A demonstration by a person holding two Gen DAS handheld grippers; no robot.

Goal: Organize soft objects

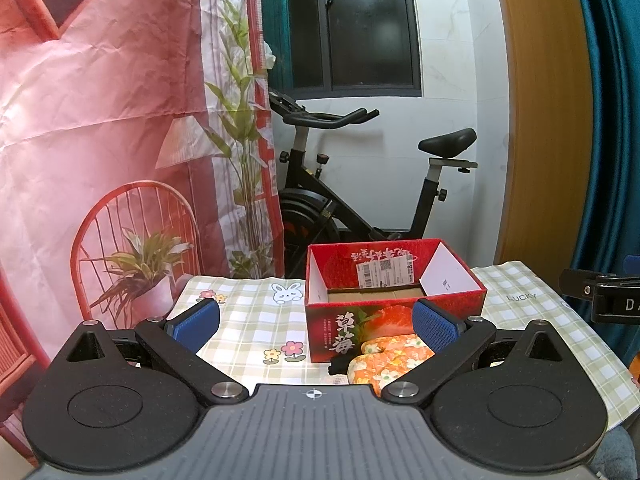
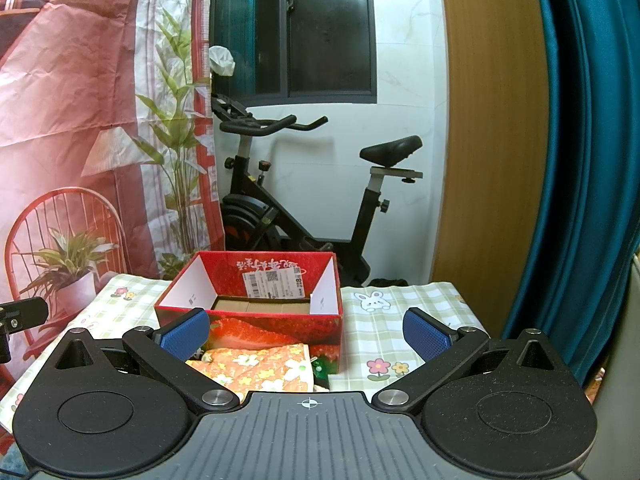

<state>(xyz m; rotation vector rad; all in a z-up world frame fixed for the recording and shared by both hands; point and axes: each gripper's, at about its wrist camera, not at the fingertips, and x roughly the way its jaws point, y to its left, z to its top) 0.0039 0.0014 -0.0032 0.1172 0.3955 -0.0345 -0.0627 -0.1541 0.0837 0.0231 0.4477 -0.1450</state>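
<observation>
A folded orange cloth with white flowers (image 1: 390,358) (image 2: 262,366) lies on the checked tablecloth just in front of an open red strawberry box (image 1: 394,276) (image 2: 256,296). The box shows only its bare cardboard floor. A small dark object (image 1: 339,363) (image 2: 320,376) sits beside the cloth against the box front. My left gripper (image 1: 318,326) hovers open, short of the cloth, which shows near its right finger. My right gripper (image 2: 306,334) is open too, with the cloth low between its fingers, closer to the left one. Neither holds anything.
The tablecloth (image 1: 256,320) (image 2: 384,332) covers a small table whose far edge lies just behind the box. A black exercise bike (image 1: 360,184) (image 2: 304,200) stands beyond it. A printed backdrop (image 1: 100,140) hangs left, a teal curtain (image 2: 580,160) right.
</observation>
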